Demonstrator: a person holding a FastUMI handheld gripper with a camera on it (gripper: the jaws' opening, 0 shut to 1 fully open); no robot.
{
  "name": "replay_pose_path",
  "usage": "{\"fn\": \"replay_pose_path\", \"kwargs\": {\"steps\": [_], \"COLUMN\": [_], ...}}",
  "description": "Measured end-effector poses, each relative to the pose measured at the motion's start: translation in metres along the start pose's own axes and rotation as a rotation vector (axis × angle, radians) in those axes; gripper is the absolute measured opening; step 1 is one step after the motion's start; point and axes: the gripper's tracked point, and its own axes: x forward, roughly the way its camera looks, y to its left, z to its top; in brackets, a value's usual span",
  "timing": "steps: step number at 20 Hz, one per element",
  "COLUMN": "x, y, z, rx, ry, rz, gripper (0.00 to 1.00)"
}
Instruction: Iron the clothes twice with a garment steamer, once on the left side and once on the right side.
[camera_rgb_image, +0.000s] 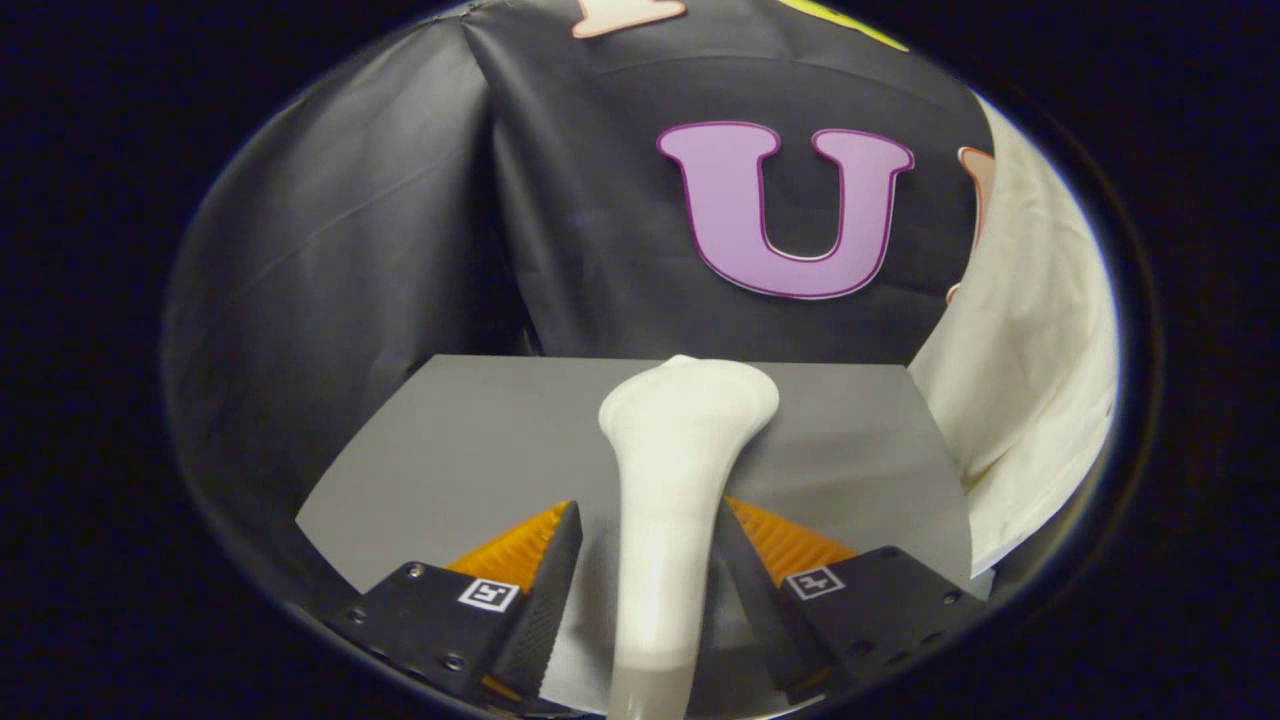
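A dark booth wall hangs in soft folds at the left, meeting a grey counter that spreads flat beneath the gripper. The gripper's left finger rises from its marked mount, its ridged inner face turned toward the centre and standing a little apart from the steamer. That pale steamer stands upright between the two fingers, its slim handle running down past the fingers toward the camera and its wider, rounded head reaching up just past the counter's far edge, in front of the wall. The right finger lies close against the handle's other side; whether it presses on the handle cannot be told. The gripper is therefore spread around the handle rather than plainly clamped on it, with a visible sliver of counter between the left finger and the handle. Small square markers sit on the mounts of both fingers. To the right, beyond the right finger and beside the counter's edge, a white garment hangs in loose folds against the wall, well apart from the steamer's head. The steamer's head faces the wall, not the garment.
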Motion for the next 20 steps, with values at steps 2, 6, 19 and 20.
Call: {"fn": "replay_pose_path", "kwargs": {"steps": [2,6,19,20], "x": [-0.004,-0.005,-0.06,-0.064], "y": [0.001,0.007,-0.002,-0.005], "z": [0.0,-0.005,0.061,0.061], "rx": [0.01,0.068,0.197,0.21], "ry": [0.022,0.049,-0.395,-0.408], "rz": [-0.014,-0.02,0.117,0.133], "gripper": [0.83,0.74,0.45,0.44]}}
